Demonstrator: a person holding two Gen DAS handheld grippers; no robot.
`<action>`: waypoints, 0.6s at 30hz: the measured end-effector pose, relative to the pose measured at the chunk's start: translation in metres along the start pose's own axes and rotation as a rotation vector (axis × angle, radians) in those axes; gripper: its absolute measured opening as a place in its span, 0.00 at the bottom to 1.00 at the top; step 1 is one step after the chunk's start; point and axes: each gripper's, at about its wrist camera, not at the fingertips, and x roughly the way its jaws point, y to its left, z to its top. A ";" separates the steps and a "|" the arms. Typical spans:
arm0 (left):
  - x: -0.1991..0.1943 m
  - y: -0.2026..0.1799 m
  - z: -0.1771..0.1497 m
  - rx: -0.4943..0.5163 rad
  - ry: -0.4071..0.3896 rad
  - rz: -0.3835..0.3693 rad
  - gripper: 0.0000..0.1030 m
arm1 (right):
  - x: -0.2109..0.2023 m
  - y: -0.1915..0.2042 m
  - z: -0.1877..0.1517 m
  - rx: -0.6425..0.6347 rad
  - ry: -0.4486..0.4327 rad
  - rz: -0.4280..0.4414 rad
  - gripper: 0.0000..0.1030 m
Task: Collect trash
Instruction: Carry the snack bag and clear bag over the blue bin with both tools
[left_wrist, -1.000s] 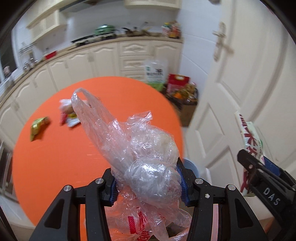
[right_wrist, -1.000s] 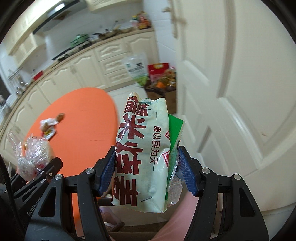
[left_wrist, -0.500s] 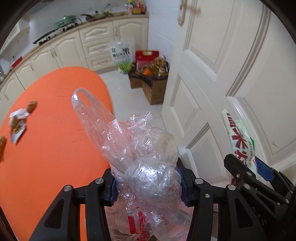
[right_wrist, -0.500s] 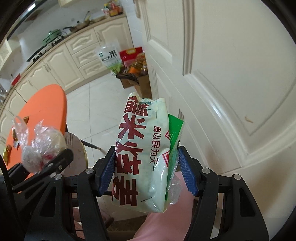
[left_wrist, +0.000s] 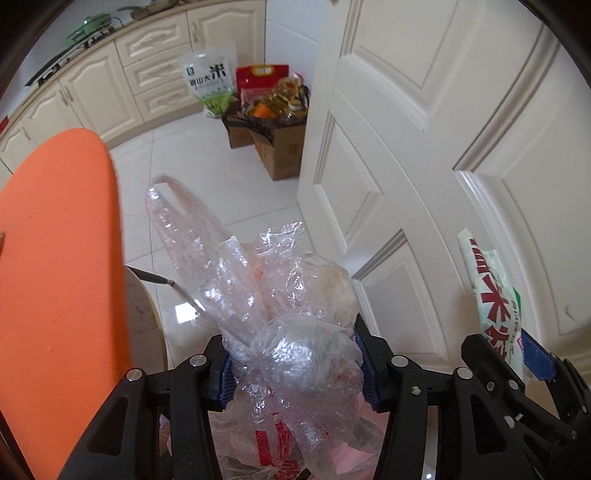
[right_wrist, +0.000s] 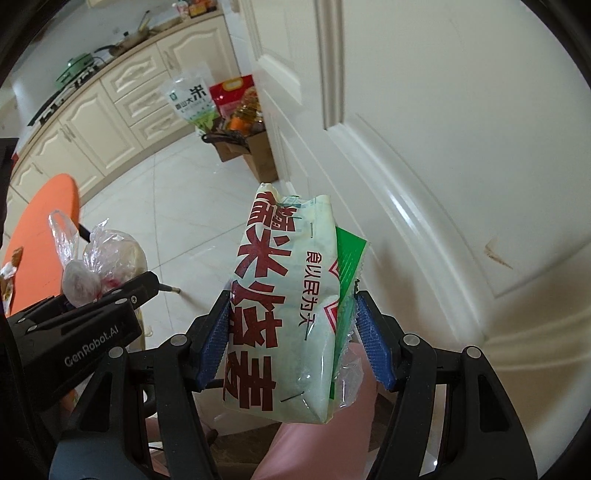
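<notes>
At the far left the orange table is seen, its edge running beside the left gripper; a scrap of wrapper lies on it in the right wrist view. No bin is identified with certainty in either view. A pink surface with red print shows below the left gripper, behind the bag, and may be a liner, but this cannot be confirmed.

The left gripper is pointed steeply downward. A knotted clear plastic bag is lodged between its blue pads, with the loose handle loop standing up and away from the jaws. The jaws are noted to be opening at this moment; the bag is between them and appears in contact with both pads, so it is judged gripped for now.

Further right, the right gripper is pinched on a white packet with red lettering; a green packet is pressed alongside it against the right-hand pad. The jaws are steady. The packet stands nearly upright, and its upper part is clear of the jaws. A white panelled door fills the right side, close by.

The step in hand is judged to be carriage of gathered trash to a drop point off the table, with release of the bag beginning. The next move calls for the left jaws to be spread fully over the receptacle so the crumpled film falls free and does not cling to a pad, followed by release of the packets. Remaining scraps on the table are left to collect.
</notes>
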 end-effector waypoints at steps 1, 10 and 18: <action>0.005 0.000 0.005 0.002 0.010 0.004 0.49 | 0.002 -0.002 0.001 0.005 0.005 0.000 0.61; 0.016 -0.004 0.023 -0.016 0.036 0.012 0.52 | 0.012 -0.006 0.003 0.026 0.026 -0.006 0.61; -0.010 0.003 0.009 -0.029 -0.010 0.002 0.54 | 0.017 -0.001 0.009 0.012 0.026 -0.001 0.61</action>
